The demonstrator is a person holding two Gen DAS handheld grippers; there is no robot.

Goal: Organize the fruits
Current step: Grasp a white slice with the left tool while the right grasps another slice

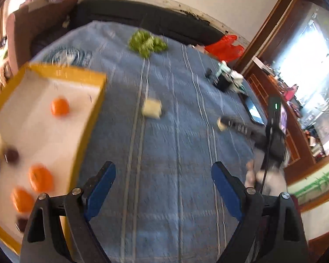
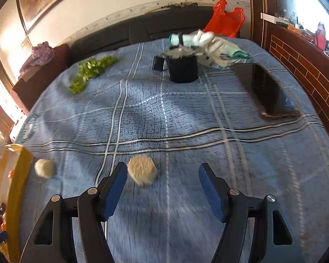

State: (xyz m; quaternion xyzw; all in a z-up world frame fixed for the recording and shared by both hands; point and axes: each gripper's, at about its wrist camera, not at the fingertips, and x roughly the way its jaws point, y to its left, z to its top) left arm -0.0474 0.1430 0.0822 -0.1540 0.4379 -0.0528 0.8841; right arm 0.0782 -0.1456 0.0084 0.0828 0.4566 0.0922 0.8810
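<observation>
A yellow-rimmed white tray lies at the left on the blue blanket, holding orange fruits and dark plums. A pale cut fruit piece lies on the blanket ahead of my left gripper, which is open and empty. The right gripper shows at the right of that view beside a second pale piece. In the right wrist view my right gripper is open and empty just behind a hexagonal pale piece. Another pale piece lies near the tray edge. Green grapes lie far left.
A black cup, a white cloth, a phone, a dark tablet and a red bag sit at the far right. A dark sofa back runs behind. A wooden wall is at the right.
</observation>
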